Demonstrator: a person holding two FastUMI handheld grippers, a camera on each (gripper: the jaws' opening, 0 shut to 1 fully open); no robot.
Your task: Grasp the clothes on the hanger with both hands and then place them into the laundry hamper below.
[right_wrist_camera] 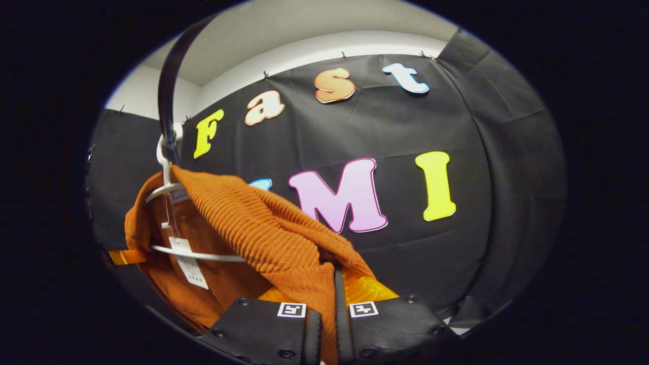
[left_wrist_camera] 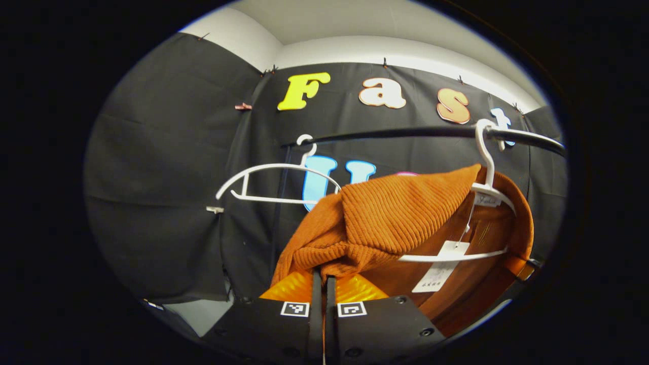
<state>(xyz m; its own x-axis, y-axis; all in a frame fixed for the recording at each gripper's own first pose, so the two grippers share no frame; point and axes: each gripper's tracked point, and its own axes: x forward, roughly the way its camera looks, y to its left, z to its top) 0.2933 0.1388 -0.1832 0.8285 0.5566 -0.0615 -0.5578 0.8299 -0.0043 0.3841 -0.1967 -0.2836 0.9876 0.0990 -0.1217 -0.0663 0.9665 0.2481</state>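
Empty white hanger [left_wrist_camera: 276,177], black rail [left_wrist_camera: 431,133], paper tag [left_wrist_camera: 440,266]

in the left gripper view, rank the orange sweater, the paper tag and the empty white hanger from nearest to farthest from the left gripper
1. orange sweater, pinched between the left gripper fingers
2. paper tag, hanging right of the gripper
3. empty white hanger, up left on the rail

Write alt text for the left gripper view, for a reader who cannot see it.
The left gripper is closed on a fold of an orange ribbed sweater that hangs on a white hanger from a black rail. A paper tag dangles inside the sweater, and an empty white hanger hangs on the rail further left.
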